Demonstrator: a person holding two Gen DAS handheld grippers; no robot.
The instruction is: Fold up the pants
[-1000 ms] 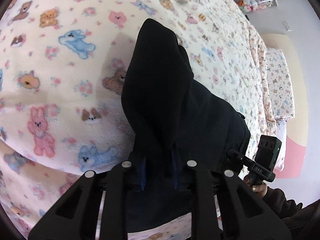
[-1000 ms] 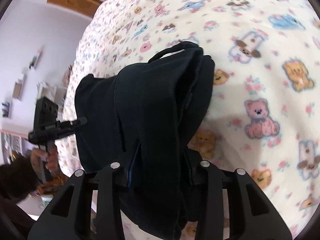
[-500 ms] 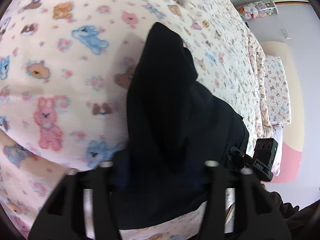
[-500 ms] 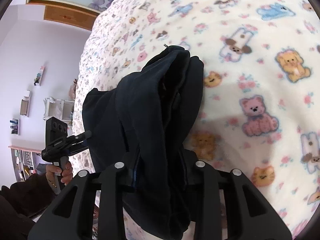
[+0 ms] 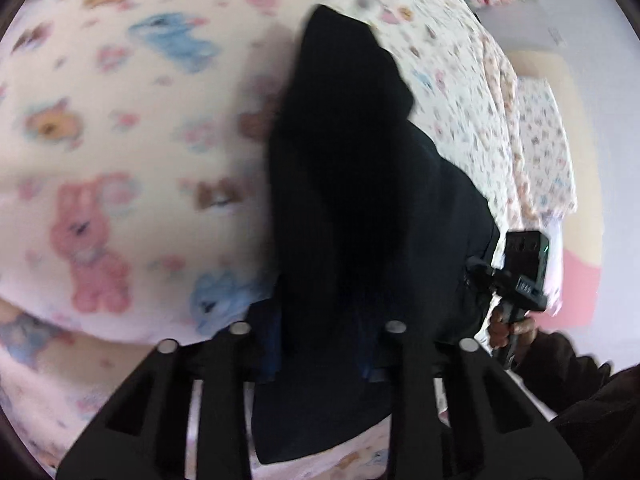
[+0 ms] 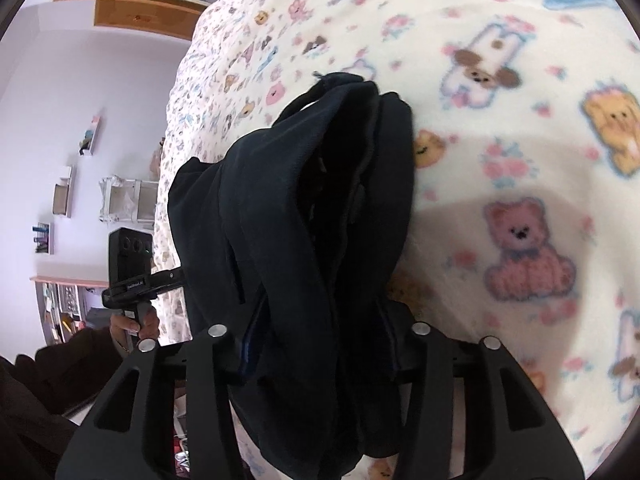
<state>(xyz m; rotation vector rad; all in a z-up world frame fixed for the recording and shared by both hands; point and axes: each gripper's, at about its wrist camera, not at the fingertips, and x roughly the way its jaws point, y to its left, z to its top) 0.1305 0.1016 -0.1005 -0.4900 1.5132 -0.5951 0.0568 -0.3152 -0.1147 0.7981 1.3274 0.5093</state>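
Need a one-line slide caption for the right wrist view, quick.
Right gripper clamps bunched dark pants above a cartoon-animal blanket; left gripper grips the far edge.

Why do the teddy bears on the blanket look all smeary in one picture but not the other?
Left wrist view: the blanket print is smeared by motion blur, and the black pants show almost no detail; right wrist view: sharper, so the pants' folds show and the pink bear is only a little soft, with a grey shadow beside it; both views bulge at the edges, from the fisheye lens.
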